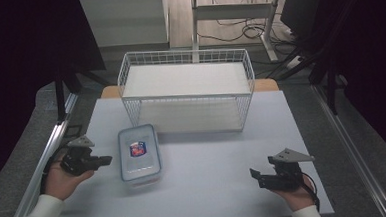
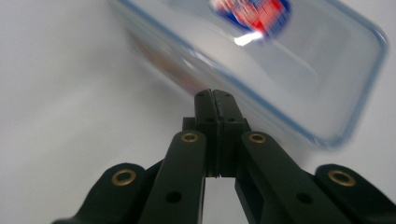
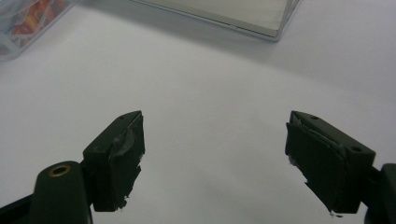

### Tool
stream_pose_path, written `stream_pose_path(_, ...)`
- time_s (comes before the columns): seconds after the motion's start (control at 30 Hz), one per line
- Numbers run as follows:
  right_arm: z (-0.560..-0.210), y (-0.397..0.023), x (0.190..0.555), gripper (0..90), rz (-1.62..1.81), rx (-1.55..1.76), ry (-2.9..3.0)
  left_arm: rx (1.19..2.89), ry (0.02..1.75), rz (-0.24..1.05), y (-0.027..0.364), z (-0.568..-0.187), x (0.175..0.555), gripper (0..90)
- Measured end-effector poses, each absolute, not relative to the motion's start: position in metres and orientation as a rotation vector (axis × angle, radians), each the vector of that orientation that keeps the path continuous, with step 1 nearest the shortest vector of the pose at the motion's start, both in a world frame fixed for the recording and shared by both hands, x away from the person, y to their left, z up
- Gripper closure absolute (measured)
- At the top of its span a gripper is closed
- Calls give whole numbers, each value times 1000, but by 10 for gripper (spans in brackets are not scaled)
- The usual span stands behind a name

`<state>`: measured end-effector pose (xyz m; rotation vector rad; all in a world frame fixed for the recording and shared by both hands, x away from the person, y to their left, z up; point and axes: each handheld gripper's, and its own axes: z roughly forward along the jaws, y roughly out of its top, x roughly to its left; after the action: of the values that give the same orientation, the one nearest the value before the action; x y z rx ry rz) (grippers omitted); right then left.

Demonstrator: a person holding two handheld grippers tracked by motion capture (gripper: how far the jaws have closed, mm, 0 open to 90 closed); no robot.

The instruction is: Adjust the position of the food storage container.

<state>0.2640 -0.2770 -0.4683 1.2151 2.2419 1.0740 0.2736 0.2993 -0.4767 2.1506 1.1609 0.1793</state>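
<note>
Left of centre on the pale bench (image 1: 210,182), a clear lidded container (image 1: 140,154) with a blue rim and a red-and-blue label on the lid, lying flat, long side running away from the person, just in front of the near left corner of the white wire basket (image 1: 187,88). Left claw (image 1: 103,160) just beside the container's left long side, pointing at it from the left, held in a hand (image 1: 62,180) with a white sleeve; clenched, jaws pressed flat together with nothing between them, as seen plainly in the left gripper view, where the tips of the left claw (image 2: 214,95) sit right at the lower edge of the container (image 2: 289,60), too blurred to tell whether touching or a hair apart. Colourful contents faintly visible through the container wall there. Right claw (image 1: 258,177) well apart from the container, low over the bare bench near its right front corner, released, jaws spread wide and empty; in the right gripper view the right claw (image 3: 212,154) facing open bench surface, with a corner of the container (image 3: 23,23) at upper left and the basket's base (image 3: 233,14) at the top. Basket raised on wire legs at the far side of the bench, floor beneath its tray bare
</note>
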Motion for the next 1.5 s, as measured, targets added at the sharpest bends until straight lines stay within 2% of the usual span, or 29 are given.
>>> stream_pose_path(0.13,-470,-276,264,199,1069,1216,2241,2199,1129,115,289,-495,248,900)
stream_pose_path(0.27,-470,-275,265,199,1066,1218,2243,2203,1125,100,283,-500,243,900)
stream_pose_path(0.73,-471,-276,265,199,1066,1213,2249,2226,1095,70,264,-505,249,899)
stream_pose_path(1.5,-473,-274,267,199,1057,1209,2263,2202,1015,15,198,-509,256,899)
